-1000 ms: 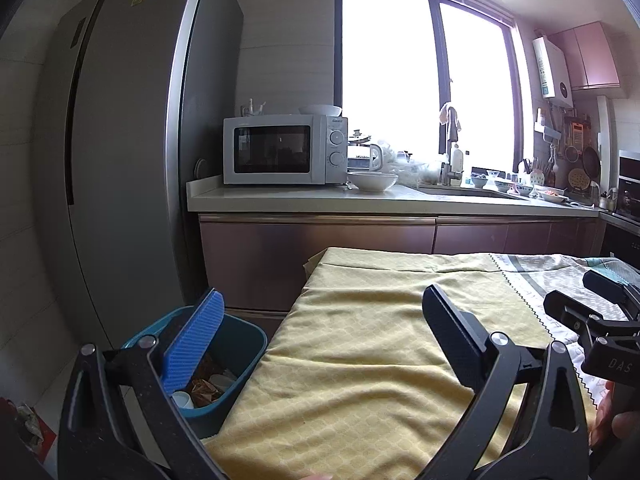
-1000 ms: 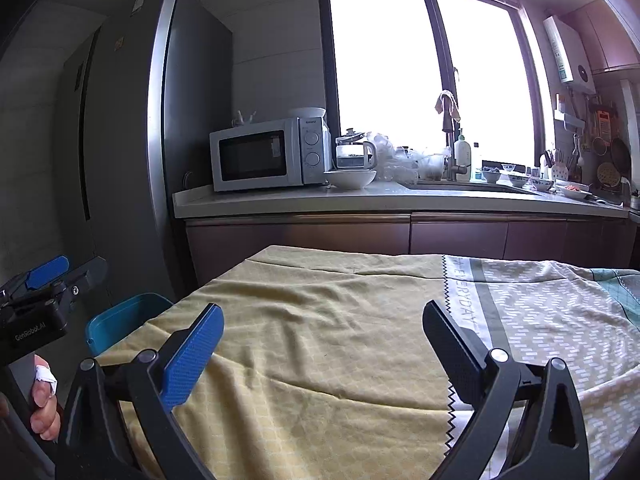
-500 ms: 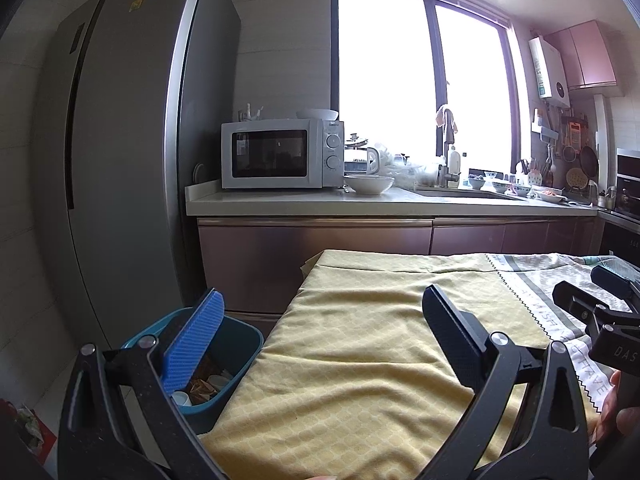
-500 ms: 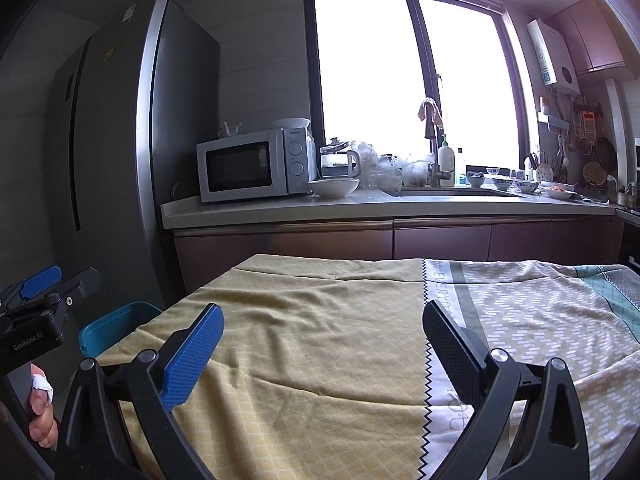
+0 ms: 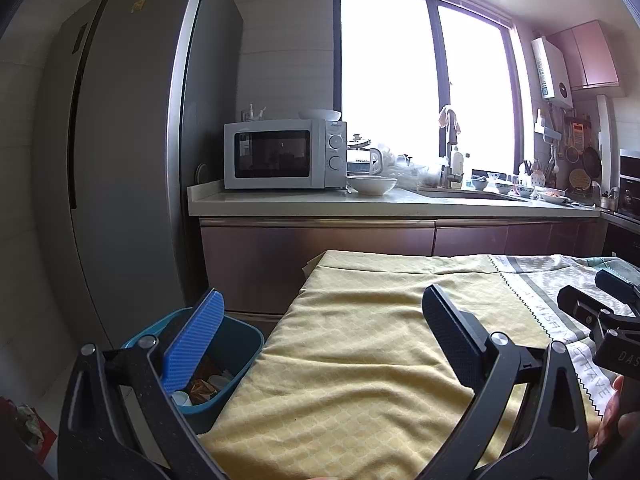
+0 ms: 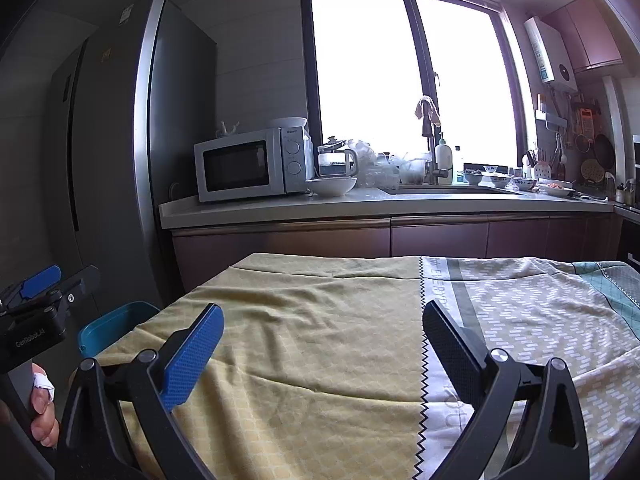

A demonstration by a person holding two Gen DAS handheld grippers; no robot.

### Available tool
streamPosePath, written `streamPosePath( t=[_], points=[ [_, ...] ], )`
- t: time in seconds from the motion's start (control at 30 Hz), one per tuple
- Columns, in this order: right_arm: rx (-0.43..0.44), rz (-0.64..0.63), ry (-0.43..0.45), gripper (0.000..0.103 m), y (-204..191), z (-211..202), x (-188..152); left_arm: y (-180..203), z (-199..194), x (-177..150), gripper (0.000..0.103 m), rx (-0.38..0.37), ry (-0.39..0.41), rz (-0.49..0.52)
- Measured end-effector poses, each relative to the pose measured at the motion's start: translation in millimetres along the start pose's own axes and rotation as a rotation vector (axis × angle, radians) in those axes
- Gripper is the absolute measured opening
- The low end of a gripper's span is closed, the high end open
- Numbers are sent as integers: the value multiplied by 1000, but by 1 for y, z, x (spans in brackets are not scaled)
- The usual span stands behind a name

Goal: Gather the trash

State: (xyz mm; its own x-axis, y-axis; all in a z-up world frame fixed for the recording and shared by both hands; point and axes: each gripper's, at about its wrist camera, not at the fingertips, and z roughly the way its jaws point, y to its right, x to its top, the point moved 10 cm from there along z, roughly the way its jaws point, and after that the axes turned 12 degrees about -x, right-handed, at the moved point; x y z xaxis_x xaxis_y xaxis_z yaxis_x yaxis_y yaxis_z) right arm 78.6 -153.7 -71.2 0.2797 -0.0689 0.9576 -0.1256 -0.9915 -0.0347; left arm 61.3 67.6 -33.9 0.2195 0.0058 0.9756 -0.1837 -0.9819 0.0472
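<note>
A blue trash bin [image 5: 236,356] stands on the floor at the table's left edge, with cups and wrappers inside; its rim shows in the right wrist view [image 6: 116,320]. My left gripper [image 5: 320,340] is open and empty above the table's left part, its blue finger over the bin. My right gripper [image 6: 320,344] is open and empty above the tablecloth [image 6: 320,320]. Each gripper shows at the edge of the other's view. No loose trash shows on the cloth.
A yellow and patterned cloth covers the table [image 5: 360,340]. A tall grey fridge [image 5: 120,160] stands at the left. Behind is a counter [image 5: 360,204] with a microwave [image 5: 280,154], a white bowl [image 5: 372,184], a kettle and a sink under a bright window.
Both grippers have risen and tilted slightly, so the counter and table sit lower in view. Both stay open and empty.
</note>
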Motion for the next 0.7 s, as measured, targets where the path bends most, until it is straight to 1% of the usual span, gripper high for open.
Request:
streamPosePath(
  t=[0.7],
  points=[
    [-2,6,1,96,4,1,1,3,-1,1,98,8,5,10]
  ],
)
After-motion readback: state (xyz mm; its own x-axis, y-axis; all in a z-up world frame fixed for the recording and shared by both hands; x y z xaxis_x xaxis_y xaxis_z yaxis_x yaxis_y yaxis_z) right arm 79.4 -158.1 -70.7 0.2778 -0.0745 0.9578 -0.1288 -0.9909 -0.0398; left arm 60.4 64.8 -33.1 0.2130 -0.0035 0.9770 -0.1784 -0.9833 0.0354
